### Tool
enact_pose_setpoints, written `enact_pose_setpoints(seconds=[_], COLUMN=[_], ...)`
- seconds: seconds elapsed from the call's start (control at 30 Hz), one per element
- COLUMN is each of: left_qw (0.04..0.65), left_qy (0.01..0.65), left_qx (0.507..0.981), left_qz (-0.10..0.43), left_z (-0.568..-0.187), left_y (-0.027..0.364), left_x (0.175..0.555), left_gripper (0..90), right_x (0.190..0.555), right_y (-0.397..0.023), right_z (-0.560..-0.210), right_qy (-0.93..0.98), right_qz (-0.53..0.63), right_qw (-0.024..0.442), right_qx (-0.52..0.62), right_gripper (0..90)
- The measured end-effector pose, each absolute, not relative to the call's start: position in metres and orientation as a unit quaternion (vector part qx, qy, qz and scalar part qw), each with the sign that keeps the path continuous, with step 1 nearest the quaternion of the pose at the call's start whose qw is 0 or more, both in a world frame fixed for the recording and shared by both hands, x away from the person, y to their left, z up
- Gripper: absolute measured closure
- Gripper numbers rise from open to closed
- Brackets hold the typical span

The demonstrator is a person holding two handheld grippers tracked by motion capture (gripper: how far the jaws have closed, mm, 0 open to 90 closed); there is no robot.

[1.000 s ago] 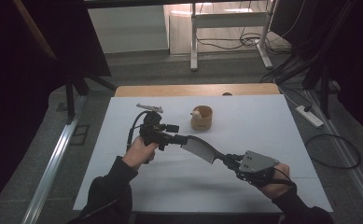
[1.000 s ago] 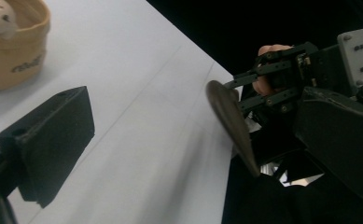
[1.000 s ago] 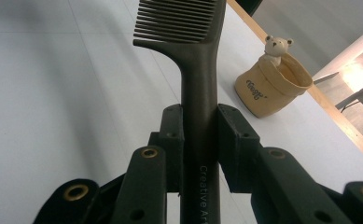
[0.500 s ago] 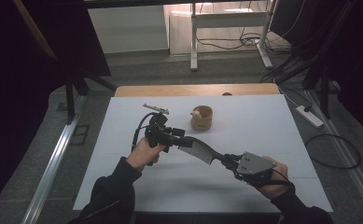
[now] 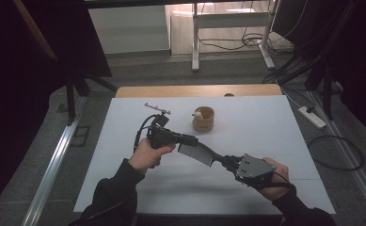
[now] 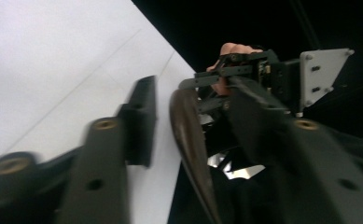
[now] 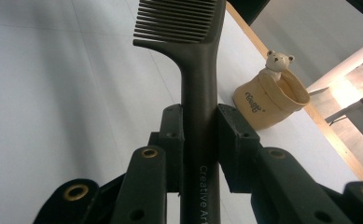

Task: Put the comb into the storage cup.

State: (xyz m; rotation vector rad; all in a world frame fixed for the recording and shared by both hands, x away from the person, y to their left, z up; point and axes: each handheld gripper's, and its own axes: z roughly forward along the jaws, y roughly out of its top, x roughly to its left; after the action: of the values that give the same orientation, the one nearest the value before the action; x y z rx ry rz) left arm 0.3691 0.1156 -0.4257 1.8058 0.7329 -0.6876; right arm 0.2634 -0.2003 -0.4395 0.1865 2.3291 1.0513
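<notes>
Comb (image 7: 198,70) tooth end cut off by top edge; left gripper view motion-blurred.

High view looks forward and down over the white table (image 5: 265,141); each gripper view sits close behind its own jaws, the left facing the right gripper (image 6: 244,79), both sharing the comb (image 7: 198,107) with it.
</notes>
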Motion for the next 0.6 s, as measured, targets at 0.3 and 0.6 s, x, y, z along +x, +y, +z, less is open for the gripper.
enact_pose_setpoints(seconds=[0.3,0.6], left_qw=[0.498,0.503], left_qy=[0.324,0.348], left_qx=[0.751,0.729], left_qz=[-0.288,-0.307], left_z=[-0.4271,-0.4344], left_y=[0.1157,0.1170], left_x=[0.3692,0.3717], left_gripper=[79.0,83.3], right_x=[0.2637,0.2650], right_y=[-0.1997,-0.1980], right_z=[-0.4399,-0.4432], right_qy=[0.870,0.870], right_qz=[0.394,0.380], right_qw=[0.289,0.309], right_qx=[0.062,0.053], right_gripper=[72.5,72.3])
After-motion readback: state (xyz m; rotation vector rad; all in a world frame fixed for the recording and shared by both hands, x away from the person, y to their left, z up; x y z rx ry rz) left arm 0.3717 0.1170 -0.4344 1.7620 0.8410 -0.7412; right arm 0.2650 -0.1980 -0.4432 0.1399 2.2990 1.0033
